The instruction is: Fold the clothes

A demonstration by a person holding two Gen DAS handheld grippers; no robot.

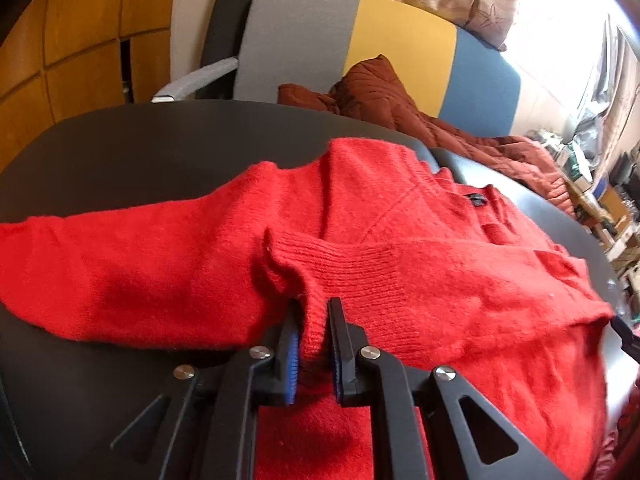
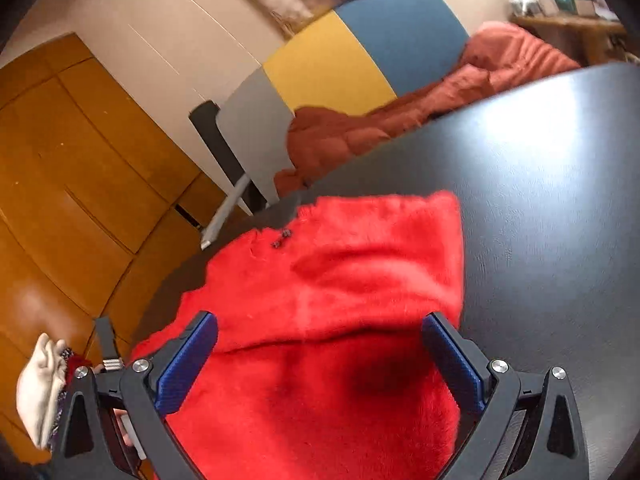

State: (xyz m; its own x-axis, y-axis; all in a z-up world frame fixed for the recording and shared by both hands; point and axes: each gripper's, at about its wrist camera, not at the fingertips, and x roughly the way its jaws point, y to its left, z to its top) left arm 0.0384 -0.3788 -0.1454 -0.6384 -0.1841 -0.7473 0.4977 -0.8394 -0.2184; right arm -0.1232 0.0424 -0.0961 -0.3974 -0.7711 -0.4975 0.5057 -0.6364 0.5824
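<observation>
Left tongs (image 1: 314,340) clamped on a ribbed cuff (image 1: 320,276) of the red sweater (image 1: 400,240), blue pads pressing both sides of the knit. Cuff standing up between the tips, its sleeve running off to the right of the tongs and lying over the sweater's body. Another sleeve (image 1: 120,264) stretched flat to the left of the tongs, reaching toward the counter's near-left edge. Ahead of the tips, the neckline with a small dark label (image 1: 478,199). Sweater spread on the dark counter (image 1: 140,148), bare counter ahead and to the left.

Right tongs (image 2: 320,364) spread wide apart, gripping nothing, both blue pads (image 2: 188,364) hanging over the sweater (image 2: 340,280); touching it or just above, cannot tell. Red knit filling the gap between the tips and running ahead to a straight edge. Bare counter (image 2: 540,220) to the right of the tongs and beyond the sweater.

Past the counter, a couch with grey, yellow and blue panels (image 1: 400,40), a rust quilted blanket (image 1: 380,92) heaped on it. Wooden cupboards (image 2: 80,160) off to the left. A white cloth (image 2: 40,384) at the lower left beside the right tongs.
</observation>
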